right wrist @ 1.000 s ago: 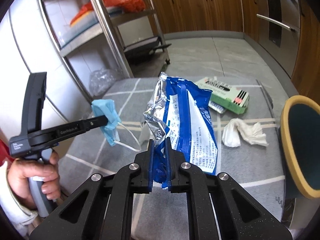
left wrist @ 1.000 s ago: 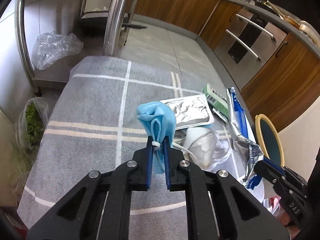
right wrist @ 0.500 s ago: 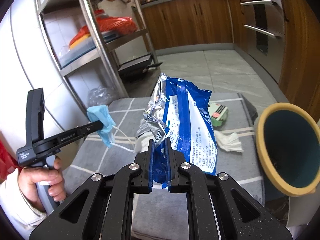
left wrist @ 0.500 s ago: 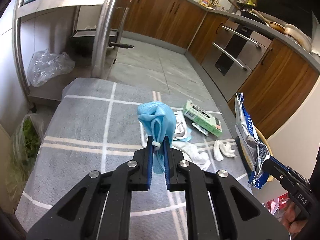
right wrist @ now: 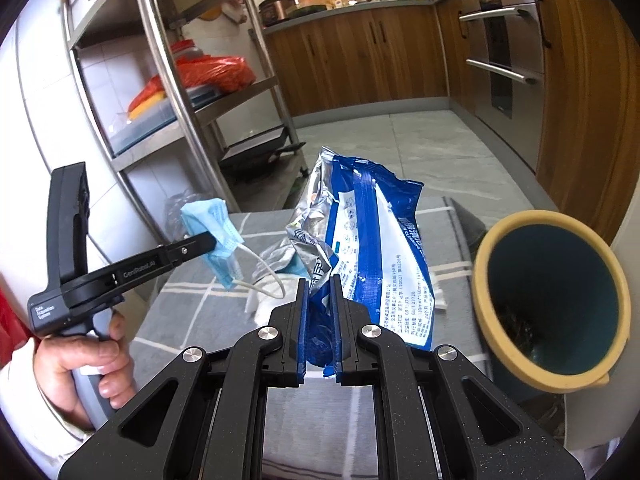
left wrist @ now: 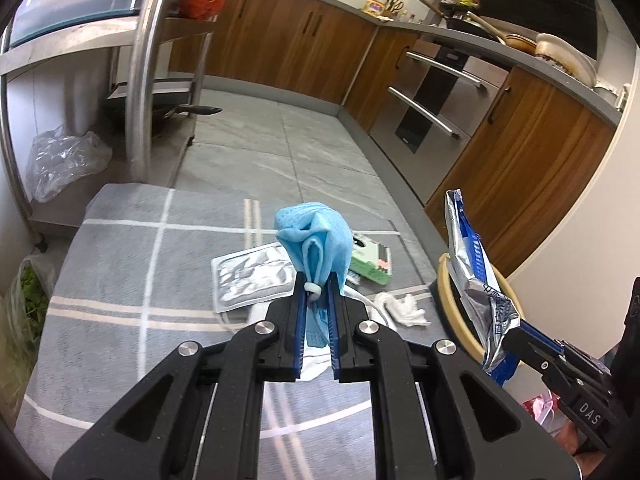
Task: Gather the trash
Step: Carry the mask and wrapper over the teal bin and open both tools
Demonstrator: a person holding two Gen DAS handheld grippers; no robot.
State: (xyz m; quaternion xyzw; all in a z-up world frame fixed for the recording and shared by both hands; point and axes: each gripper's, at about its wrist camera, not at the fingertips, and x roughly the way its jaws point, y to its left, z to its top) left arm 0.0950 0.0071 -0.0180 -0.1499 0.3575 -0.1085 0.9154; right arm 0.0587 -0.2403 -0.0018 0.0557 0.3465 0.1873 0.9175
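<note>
- Currently the left gripper [left wrist: 317,292] is closed on a crumpled blue face mask [left wrist: 314,240], pinching it near the bottom so the bulk of it stands up above the fingertips; a white ear loop [right wrist: 264,276] hangs free below it in the right wrist view.
- The right gripper [right wrist: 319,284] is clamped on the lower end of a blue and silver foil wrapper [right wrist: 372,248], which rises upright from the jaws with its torn top open.
- Both items are held in the air above a bench covered by a grey cloth with pale stripes [left wrist: 132,280].
- A round bin with a tan rim and dark teal inside [right wrist: 552,296] stands just beside the right edge of the bench; the wrapper sits to its left in the right wrist view and in front of the bin's rim in the left wrist view.
- Still lying on the cloth are a flat silver foil pouch [left wrist: 252,276], a green box [left wrist: 370,260] and a crumpled white tissue [left wrist: 402,308].
- A steel shelving rack [right wrist: 176,80] stands beyond the bench, with a red bag [right wrist: 216,70] on one shelf.
</note>
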